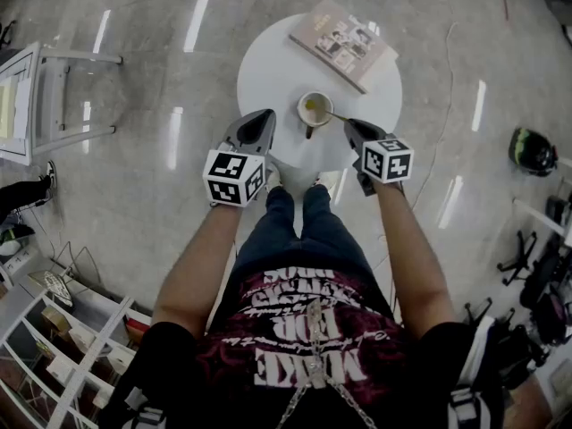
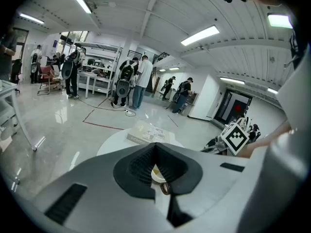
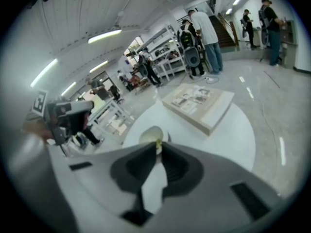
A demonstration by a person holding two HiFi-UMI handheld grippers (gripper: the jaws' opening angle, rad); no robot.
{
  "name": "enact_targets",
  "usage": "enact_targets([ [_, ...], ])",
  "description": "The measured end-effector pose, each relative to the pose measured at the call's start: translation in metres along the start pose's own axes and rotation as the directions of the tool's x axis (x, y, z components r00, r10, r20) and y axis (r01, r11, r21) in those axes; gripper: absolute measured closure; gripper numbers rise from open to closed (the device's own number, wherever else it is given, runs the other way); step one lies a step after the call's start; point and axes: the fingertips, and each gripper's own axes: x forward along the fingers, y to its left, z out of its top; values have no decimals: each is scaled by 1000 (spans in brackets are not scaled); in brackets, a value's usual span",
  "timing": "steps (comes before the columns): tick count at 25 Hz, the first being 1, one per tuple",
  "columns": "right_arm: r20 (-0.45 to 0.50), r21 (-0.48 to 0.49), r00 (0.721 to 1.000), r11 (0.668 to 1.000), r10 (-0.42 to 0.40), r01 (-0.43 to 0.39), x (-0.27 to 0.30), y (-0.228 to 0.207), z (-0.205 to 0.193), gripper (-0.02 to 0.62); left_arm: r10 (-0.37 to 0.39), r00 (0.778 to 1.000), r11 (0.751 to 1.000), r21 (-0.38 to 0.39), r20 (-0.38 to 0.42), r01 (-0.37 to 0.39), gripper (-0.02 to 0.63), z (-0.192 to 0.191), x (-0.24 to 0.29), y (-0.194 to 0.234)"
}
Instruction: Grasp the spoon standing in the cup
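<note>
nearest, the left gripper (image 1: 264, 119) hangs over the near edge of the round white table (image 1: 277, 70), jaws pressed together on nothing. the right gripper (image 3: 158, 148) has its jaws pinched on the handle end of the spoon (image 1: 332, 114). the spoon's bowl sits in the cup (image 1: 300, 114) at mid-table. a book (image 1: 342, 43) lies beyond, apart. judgement: grasp appears made; spoon not yet lifted out.

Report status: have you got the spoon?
Right hand-held gripper shut on spoon handle. Left hand-held gripper shut, empty, beside cup. Book lies beyond, nothing blocking.
</note>
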Motion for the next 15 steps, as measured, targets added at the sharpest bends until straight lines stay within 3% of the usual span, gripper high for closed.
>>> enact_targets([
  [5, 4, -48, 1000, 999, -19, 19, -1, -1, 2, 553, -7, 1000, 1000, 13, 2, 7, 581, 5, 1, -2],
  [9, 6, -59, 1000, 998, -24, 24, -8, -1, 6, 490, -10, 1000, 1000, 18, 11, 10, 581, 10, -3, -5],
  [15, 60, -172, 993, 979, -105, 114, -41, 1, 32, 482, -15, 999, 999, 38, 36, 13, 581, 26, -11, -11],
])
